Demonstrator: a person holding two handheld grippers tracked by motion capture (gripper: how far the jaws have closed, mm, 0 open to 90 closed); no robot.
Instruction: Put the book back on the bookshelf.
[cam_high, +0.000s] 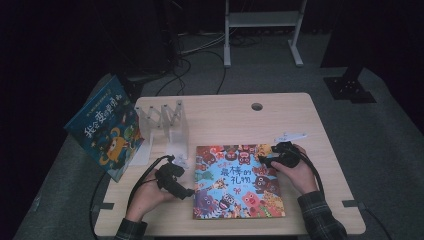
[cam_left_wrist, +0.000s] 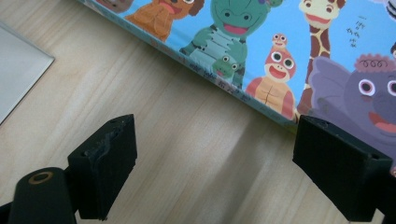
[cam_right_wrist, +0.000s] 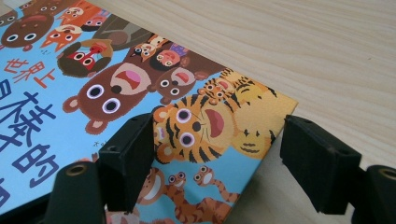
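Tools (cam_left_wrist: 210, 163) open beside picture book (cam_high: 237, 182)

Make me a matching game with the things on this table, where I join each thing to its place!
Things:
1. picture book with animals
2. blue book
3. white book rack
4. left hand-held gripper

Places:
A. propped up at the table's left edge
B. lying flat in the middle of the table, near the front
C. open, beside the flat book's left edge
D. standing between the two books

Pairs: 1-B, 2-A, 3-D, 4-C
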